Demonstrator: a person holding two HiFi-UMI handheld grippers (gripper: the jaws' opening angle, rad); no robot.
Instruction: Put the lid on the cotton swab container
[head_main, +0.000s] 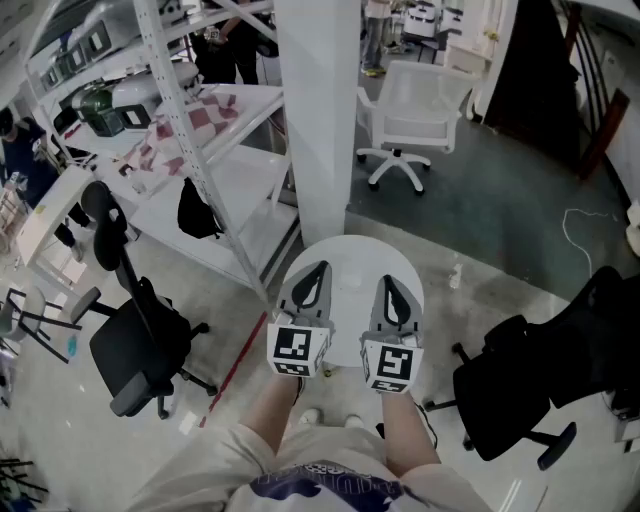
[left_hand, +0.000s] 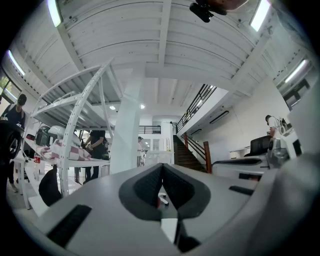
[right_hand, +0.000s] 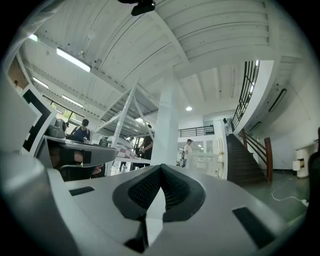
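Observation:
No cotton swab container and no lid shows in any view. In the head view my left gripper (head_main: 319, 270) and right gripper (head_main: 389, 282) are held side by side over a small round white table (head_main: 351, 300), both pointing away from me. The marker cubes face the camera. In the left gripper view the dark ribbed jaws (left_hand: 162, 166) meet at their tips with nothing between them. The right gripper view shows the same: jaws (right_hand: 161, 167) pressed together and empty. Both gripper views look out level across the hall, not at the table.
A white pillar (head_main: 318, 110) rises just behind the table. A white shelving rack (head_main: 200, 150) stands to the left, with a black office chair (head_main: 135, 345) near it. Another black chair (head_main: 520, 390) is at the right and a white chair (head_main: 415, 110) beyond. People stand by the rack (left_hand: 95, 145).

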